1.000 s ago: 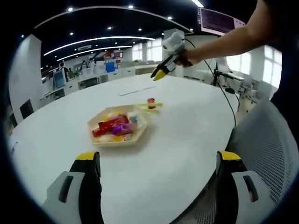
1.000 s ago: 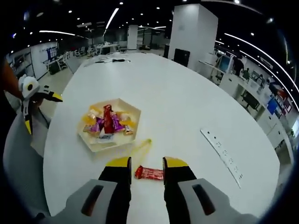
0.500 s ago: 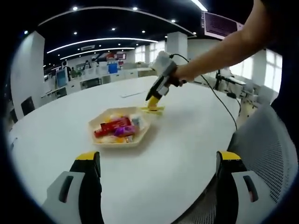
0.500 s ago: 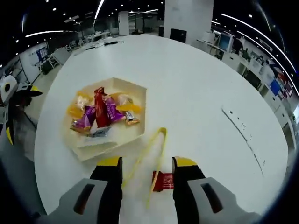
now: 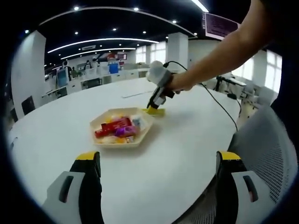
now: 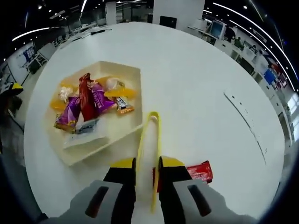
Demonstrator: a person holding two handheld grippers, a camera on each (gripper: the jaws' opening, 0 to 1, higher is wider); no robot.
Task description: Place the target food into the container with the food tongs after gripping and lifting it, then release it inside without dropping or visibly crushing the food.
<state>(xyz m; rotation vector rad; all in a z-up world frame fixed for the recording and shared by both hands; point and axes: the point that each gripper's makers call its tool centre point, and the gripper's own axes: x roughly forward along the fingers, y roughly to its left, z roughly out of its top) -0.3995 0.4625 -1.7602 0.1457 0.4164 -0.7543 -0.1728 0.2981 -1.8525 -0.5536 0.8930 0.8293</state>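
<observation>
The hexagonal tray (image 6: 122, 74) is sitting on the white tabletop (image 6: 196, 84), and everything else is lying around it. Inside the tray, a red wrapped bar (image 6: 86, 95), purple wrappers (image 6: 70, 112) and yellow pieces (image 6: 117, 92) are lying heaped together.

In the right gripper view, the yellow food tongs (image 6: 153, 140) are lying flat on the tabletop just beside the tray's near edge, their looped end pointing away from the camera. The right gripper (image 6: 145, 169) is reaching down over the tongs' two arms — its jaws are standing close together on either side of them, though whether they are already squeezing the tongs cannot be told. A red wrapped snack (image 6: 200, 171), the target food, is lying on the tabletop outside the tray, touching the far side of the gripper's right-hand jaw.

In the left gripper view, the left gripper (image 5: 156, 161) is hovering on the near side of the tray with its jaws wide apart and nothing between them. Beyond the tray, the person's hand (image 5: 180, 84) is pressing the right gripper down onto the tongs.
</observation>
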